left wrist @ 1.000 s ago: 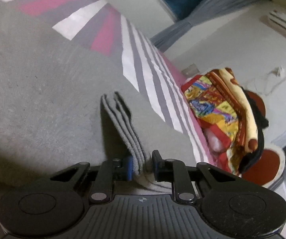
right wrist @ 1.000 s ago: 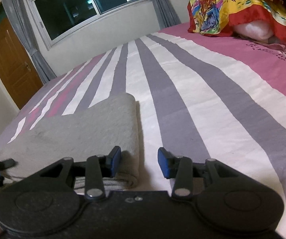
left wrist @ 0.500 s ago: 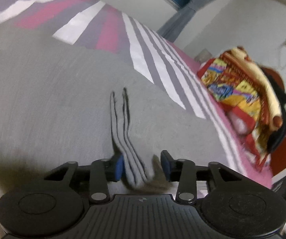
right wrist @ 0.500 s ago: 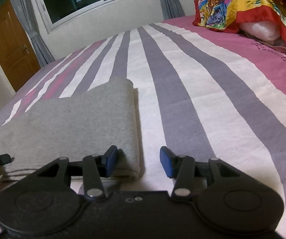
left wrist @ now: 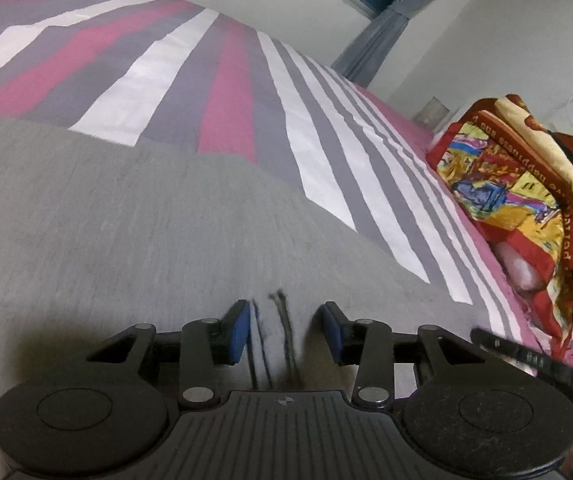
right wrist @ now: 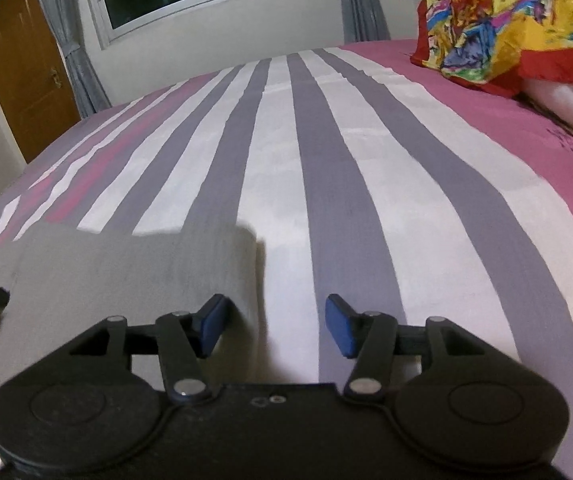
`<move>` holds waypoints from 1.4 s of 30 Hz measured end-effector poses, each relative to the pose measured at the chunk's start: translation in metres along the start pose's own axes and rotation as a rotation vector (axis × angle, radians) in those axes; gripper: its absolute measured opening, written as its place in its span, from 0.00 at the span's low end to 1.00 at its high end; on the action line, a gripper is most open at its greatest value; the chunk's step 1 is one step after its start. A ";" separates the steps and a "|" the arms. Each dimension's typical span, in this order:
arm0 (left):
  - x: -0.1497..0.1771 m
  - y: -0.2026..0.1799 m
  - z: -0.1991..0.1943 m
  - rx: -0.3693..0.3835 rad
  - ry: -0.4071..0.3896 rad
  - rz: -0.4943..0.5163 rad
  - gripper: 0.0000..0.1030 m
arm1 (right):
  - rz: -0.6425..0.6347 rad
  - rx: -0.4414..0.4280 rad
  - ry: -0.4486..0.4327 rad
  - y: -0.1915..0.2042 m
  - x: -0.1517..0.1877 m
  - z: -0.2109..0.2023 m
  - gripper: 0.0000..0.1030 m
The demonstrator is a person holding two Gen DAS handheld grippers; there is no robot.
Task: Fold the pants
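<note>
Since the earlier frames, left tongs (left wrist: 284, 330) have released the layered hem and stand open over it. Right tongs (right wrist: 273, 326) open at the pants' (right wrist: 134, 268) corner. Pants lie folded on the bed (right wrist: 366, 184); apparently nearly finished.

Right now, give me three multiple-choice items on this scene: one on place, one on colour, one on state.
1. The pants lie where?
A. on the bed
B. on the floor
C. on a chair

2. What colour are the pants?
A. blue
B. grey
C. black

3. The left gripper is:
A. shut on the pants
B. open, astride the pants' stacked edges
C. not in view

Answers: 1 A, grey cloth rests on the striped sheet; 2 B, grey in both views; 3 B, its blue pads stand apart with the layered edges between them, unpinched.
</note>
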State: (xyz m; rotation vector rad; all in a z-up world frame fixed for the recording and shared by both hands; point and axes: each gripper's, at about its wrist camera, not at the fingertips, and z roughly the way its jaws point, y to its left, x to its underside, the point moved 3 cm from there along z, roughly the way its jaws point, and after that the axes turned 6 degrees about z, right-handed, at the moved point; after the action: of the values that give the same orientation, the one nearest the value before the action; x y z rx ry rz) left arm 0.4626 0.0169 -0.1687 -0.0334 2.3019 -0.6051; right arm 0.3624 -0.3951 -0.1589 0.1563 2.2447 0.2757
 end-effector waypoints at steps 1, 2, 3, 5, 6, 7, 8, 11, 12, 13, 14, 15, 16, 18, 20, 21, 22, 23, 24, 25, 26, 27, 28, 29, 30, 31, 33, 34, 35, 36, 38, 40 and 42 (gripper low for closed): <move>-0.001 0.000 0.003 -0.002 -0.001 0.005 0.39 | -0.003 0.004 0.001 0.001 -0.006 0.007 0.58; -0.002 0.001 0.005 -0.004 -0.004 0.008 0.39 | -0.006 0.004 0.006 0.002 -0.011 0.014 0.63; -0.002 0.001 0.007 -0.003 -0.007 0.008 0.39 | -0.008 0.003 0.009 0.003 -0.014 0.021 0.66; -0.001 0.002 0.008 0.000 -0.012 0.014 0.39 | -0.013 0.006 0.002 0.005 -0.016 0.027 0.69; -0.001 0.002 0.008 0.002 -0.015 0.017 0.39 | -0.015 0.010 0.002 0.006 -0.016 0.029 0.70; 0.000 0.002 0.008 0.006 -0.018 0.016 0.39 | -0.019 0.016 0.001 0.008 -0.014 0.030 0.71; -0.001 0.003 0.008 0.007 -0.019 0.015 0.39 | -0.025 0.020 -0.003 0.009 -0.013 0.030 0.72; 0.000 0.002 0.007 0.002 -0.017 0.018 0.39 | -0.031 0.027 -0.007 0.010 -0.011 0.028 0.72; 0.000 0.001 0.006 -0.001 -0.015 0.018 0.39 | -0.030 0.027 -0.002 0.009 -0.013 0.027 0.72; 0.000 0.001 0.005 -0.004 -0.012 0.014 0.39 | -0.029 0.029 0.004 0.009 -0.013 0.026 0.72; 0.000 0.000 0.004 -0.006 -0.007 0.006 0.39 | -0.031 0.033 0.010 0.010 -0.013 0.026 0.72; 0.001 0.000 0.003 -0.008 -0.001 -0.001 0.39 | -0.034 0.038 0.017 0.011 -0.012 0.024 0.72; 0.002 -0.001 0.001 -0.011 0.006 0.000 0.39 | -0.036 0.042 0.025 0.012 -0.012 0.022 0.72; 0.006 -0.004 -0.004 -0.021 0.016 0.010 0.39 | -0.041 0.047 0.042 0.012 -0.012 0.020 0.72; 0.011 -0.006 -0.010 -0.025 0.021 0.017 0.39 | -0.061 0.057 0.063 0.014 -0.007 0.016 0.72; 0.014 -0.007 -0.014 -0.026 0.022 0.019 0.39 | -0.075 0.063 0.068 0.015 -0.004 0.012 0.72; 0.018 -0.008 -0.018 -0.026 0.024 0.020 0.39 | -0.081 0.066 0.073 0.015 -0.001 0.008 0.72; 0.021 -0.008 -0.021 -0.025 0.025 0.022 0.39 | -0.080 0.067 0.080 0.015 0.002 0.004 0.72; 0.025 -0.010 -0.026 -0.027 0.026 0.032 0.39 | -0.079 0.067 0.088 0.014 0.005 0.000 0.72; 0.030 -0.012 -0.030 -0.030 0.027 0.050 0.39 | -0.080 0.068 0.095 0.014 0.009 -0.005 0.72; 0.036 -0.014 -0.035 -0.034 0.027 0.072 0.39 | -0.081 0.069 0.102 0.013 0.013 -0.011 0.72; 0.041 -0.015 -0.040 -0.038 0.024 0.092 0.39 | -0.083 0.070 0.107 0.013 0.019 -0.017 0.72; 0.046 -0.017 -0.046 -0.041 0.019 0.107 0.39 | -0.089 0.069 0.109 0.013 0.024 -0.023 0.72; 0.051 -0.017 -0.055 -0.048 0.002 0.119 0.39 | -0.099 0.068 0.109 0.013 0.030 -0.029 0.72; 0.054 -0.016 -0.065 -0.049 -0.022 0.115 0.40 | -0.111 0.065 0.107 0.013 0.036 -0.035 0.73; 0.057 -0.013 -0.079 -0.041 -0.061 0.101 0.40 | -0.114 0.061 0.096 0.013 0.042 -0.043 0.73; 0.068 0.001 -0.112 -0.046 -0.147 0.052 0.40 | -0.069 0.004 0.024 0.008 0.047 -0.065 0.73; 0.074 0.011 -0.131 -0.063 -0.195 0.022 0.41 | -0.047 -0.035 -0.020 0.004 0.052 -0.078 0.75; 0.080 0.022 -0.147 -0.087 -0.229 -0.005 0.49 | -0.038 -0.041 -0.051 -0.001 0.056 -0.086 0.79; 0.087 0.037 -0.165 -0.128 -0.268 -0.044 0.59 | -0.028 -0.023 -0.080 -0.005 0.060 -0.094 0.79; 0.099 0.065 -0.191 -0.176 -0.322 -0.116 0.63 | -0.003 -0.012 -0.116 -0.011 0.058 -0.103 0.82; 0.109 0.096 -0.210 -0.208 -0.347 -0.214 0.63 | 0.047 0.003 -0.131 -0.019 0.055 -0.104 0.90; 0.116 0.126 -0.224 -0.210 -0.376 -0.321 0.63 | 0.096 0.023 -0.115 -0.025 0.054 -0.097 0.90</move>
State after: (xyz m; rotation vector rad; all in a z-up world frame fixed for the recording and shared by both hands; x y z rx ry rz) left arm 0.2474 0.1986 -0.1631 -0.5773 1.9925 -0.4641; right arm 0.2527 -0.4228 -0.1454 0.2863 2.1299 0.2852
